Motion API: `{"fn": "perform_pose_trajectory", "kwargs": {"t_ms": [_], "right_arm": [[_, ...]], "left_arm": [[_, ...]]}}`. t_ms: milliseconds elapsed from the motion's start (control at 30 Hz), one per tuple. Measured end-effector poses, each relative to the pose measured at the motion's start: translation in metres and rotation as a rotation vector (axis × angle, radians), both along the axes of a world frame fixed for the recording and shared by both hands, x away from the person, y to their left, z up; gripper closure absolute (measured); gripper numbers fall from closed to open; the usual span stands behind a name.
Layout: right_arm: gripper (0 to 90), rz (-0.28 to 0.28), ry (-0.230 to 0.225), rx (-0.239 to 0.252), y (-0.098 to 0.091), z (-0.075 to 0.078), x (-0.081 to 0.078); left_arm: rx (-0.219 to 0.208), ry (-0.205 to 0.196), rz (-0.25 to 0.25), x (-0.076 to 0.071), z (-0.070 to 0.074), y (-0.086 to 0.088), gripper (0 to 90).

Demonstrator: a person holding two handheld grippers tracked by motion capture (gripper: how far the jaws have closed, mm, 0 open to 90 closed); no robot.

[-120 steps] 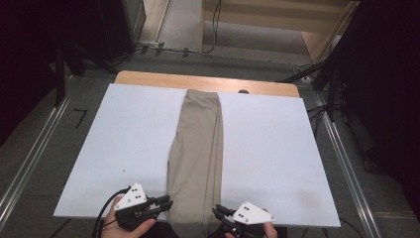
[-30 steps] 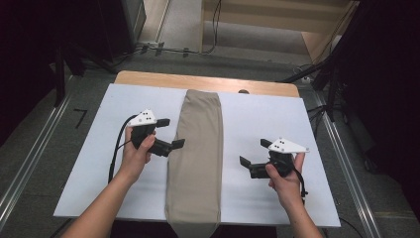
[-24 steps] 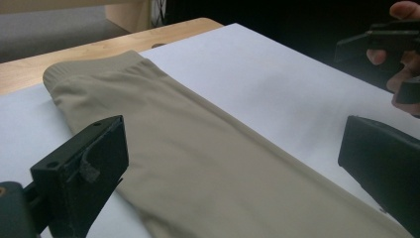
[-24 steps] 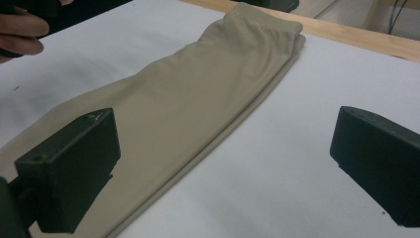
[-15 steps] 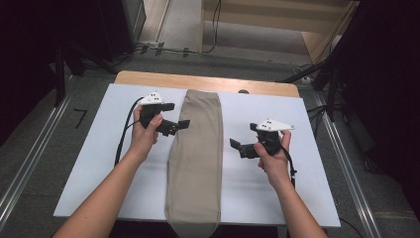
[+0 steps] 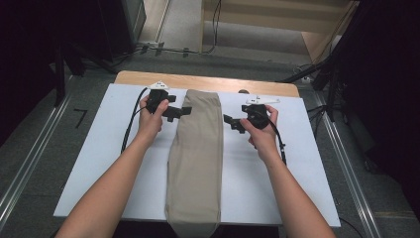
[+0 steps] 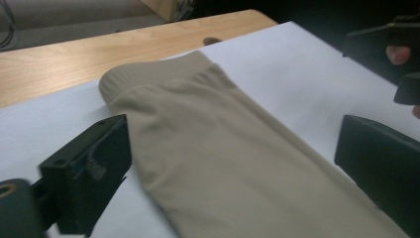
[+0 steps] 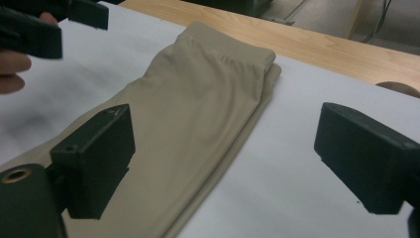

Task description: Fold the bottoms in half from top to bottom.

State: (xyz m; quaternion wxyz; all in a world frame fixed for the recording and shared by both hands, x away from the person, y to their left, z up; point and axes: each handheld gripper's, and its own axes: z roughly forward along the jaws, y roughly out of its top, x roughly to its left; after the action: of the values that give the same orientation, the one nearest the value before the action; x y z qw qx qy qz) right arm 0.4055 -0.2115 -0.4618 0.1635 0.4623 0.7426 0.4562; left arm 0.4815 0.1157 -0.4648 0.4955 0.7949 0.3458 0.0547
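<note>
Beige folded trousers (image 6: 195,148) lie between left tongs (image 6: 179,112) and right tongs (image 6: 232,122), both apart.

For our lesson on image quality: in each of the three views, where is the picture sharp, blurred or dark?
High view: the white board is evenly lit, the surroundings dark. Left gripper view: the beige trousers look soft, and the left gripper is blurred up close. Right gripper view: the waistband is fairly sharp, and the right gripper is out of focus.

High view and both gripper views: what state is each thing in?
Folded beige ribbed trousers: flat, lengthwise, near end overhanging the board.
Left gripper: open, at the trousers' left edge, jaws just closing.
Right gripper: open, beside the right edge, jaws just closing.
White board: flat.
</note>
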Motion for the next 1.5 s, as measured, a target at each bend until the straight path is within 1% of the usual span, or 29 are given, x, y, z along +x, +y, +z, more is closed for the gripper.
{"fn": "perform_pose_trajectory", "kwargs": {"t_ms": [33,100,133,200,267,300,367,400,467,533,600,700,733,767,800,933,1000,1067,1133,1167,1200,1233,1267,1300,1333,1367,1400,1433,1500], "right_arm": [[12.4,-0.014,0.008,-0.002,0.002,-0.001,0.006],[12.5,-0.025,0.019,-0.011,0.007,-0.004,0.017],[13.0,-0.028,0.027,-0.013,0.010,-0.005,0.023],[18.1,-0.052,0.053,-0.035,0.016,-0.008,0.033],[21.1,-0.076,0.078,-0.061,0.022,-0.013,0.042],[22.6,-0.079,0.086,-0.071,0.025,-0.016,0.046],[25.2,-0.081,0.109,-0.097,0.030,-0.022,0.054],[27.3,-0.083,0.113,-0.110,0.032,-0.025,0.059],[36.0,-0.087,0.109,-0.117,0.034,-0.030,0.066],[37.5,-0.100,0.107,-0.111,0.035,-0.034,0.073],[38.6,-0.101,0.120,-0.106,0.037,-0.037,0.080],[40.2,-0.106,0.123,-0.142,0.040,-0.042,0.087],[39.4,-0.106,0.127,-0.154,0.042,-0.044,0.090],[39.5,-0.109,0.122,-0.171,0.043,-0.045,0.092],[39.5,-0.112,0.120,-0.175,0.043,-0.047,0.094],[38.5,-0.124,0.121,-0.203,0.044,-0.055,0.102],[39.2,-0.131,0.117,-0.189,0.044,-0.056,0.105],[42.8,-0.136,0.117,-0.186,0.045,-0.056,0.108],[48.1,-0.146,0.122,-0.189,0.048,-0.056,0.109],[53.3,-0.144,0.124,-0.177,0.050,-0.056,0.110],[58.2,-0.141,0.120,-0.176,0.052,-0.056,0.109],[65.9,-0.134,0.121,-0.175,0.053,-0.055,0.109],[73.4,-0.120,0.134,-0.163,0.055,-0.055,0.108],[80.4,-0.106,0.144,-0.157,0.055,-0.054,0.107],[85.4,-0.089,0.161,-0.149,0.054,-0.052,0.107],[86.6,-0.076,0.167,-0.152,0.053,-0.051,0.105],[87.0,-0.067,0.153,-0.173,0.053,-0.050,0.102],[87.3,-0.052,0.137,-0.180,0.054,-0.048,0.098],[87.4,-0.037,0.090,-0.173,0.054,-0.044,0.089]], "left_arm": [[0.004,0.013,0.013,0.004,-0.003,-0.001,7.6],[0.007,0.031,0.039,0.010,-0.007,-0.003,11.9],[0.017,0.039,0.047,0.013,-0.009,-0.004,14.0],[0.054,0.049,0.090,0.018,-0.012,-0.007,16.1],[0.085,0.058,0.117,0.023,-0.014,-0.008,20.0],[0.096,0.062,0.128,0.026,-0.015,-0.008,21.7],[0.104,0.076,0.147,0.030,-0.017,-0.008,24.7],[0.112,0.078,0.156,0.032,-0.018,-0.007,25.5],[0.133,0.072,0.162,0.035,-0.020,-0.009,27.0],[0.168,0.067,0.158,0.039,-0.023,-0.011,28.9],[0.173,0.081,0.162,0.043,-0.026,-0.012,30.3],[0.182,0.092,0.179,0.048,-0.029,-0.016,32.9],[0.199,0.089,0.178,0.050,-0.030,-0.017,33.2],[0.235,0.083,0.197,0.052,-0.031,-0.020,35.7],[0.248,0.076,0.213,0.054,-0.032,-0.022,38.0],[0.247,0.102,0.224,0.062,-0.037,-0.025,38.0],[0.237,0.108,0.234,0.064,-0.037,-0.027,39.2],[0.242,0.111,0.229,0.066,-0.037,-0.028,42.0],[0.221,0.119,0.201,0.066,-0.038,-0.028,52.1],[0.231,0.111,0.200,0.066,-0.038,-0.028,54.9],[0.226,0.118,0.197,0.065,-0.038,-0.028,60.6],[0.210,0.138,0.186,0.065,-0.038,-0.027,67.2],[0.219,0.146,0.178,0.065,-0.037,-0.026,72.6],[0.221,0.155,0.159,0.063,-0.036,-0.026,82.3],[0.204,0.146,0.147,0.061,-0.035,-0.026,85.1],[0.196,0.128,0.136,0.058,-0.033,-0.025,86.1],[0.181,0.109,0.118,0.054,-0.030,-0.024,86.5],[0.170,0.086,0.103,0.050,-0.027,-0.024,86.8],[0.164,0.049,0.088,0.042,-0.021,-0.021,86.9]]}}
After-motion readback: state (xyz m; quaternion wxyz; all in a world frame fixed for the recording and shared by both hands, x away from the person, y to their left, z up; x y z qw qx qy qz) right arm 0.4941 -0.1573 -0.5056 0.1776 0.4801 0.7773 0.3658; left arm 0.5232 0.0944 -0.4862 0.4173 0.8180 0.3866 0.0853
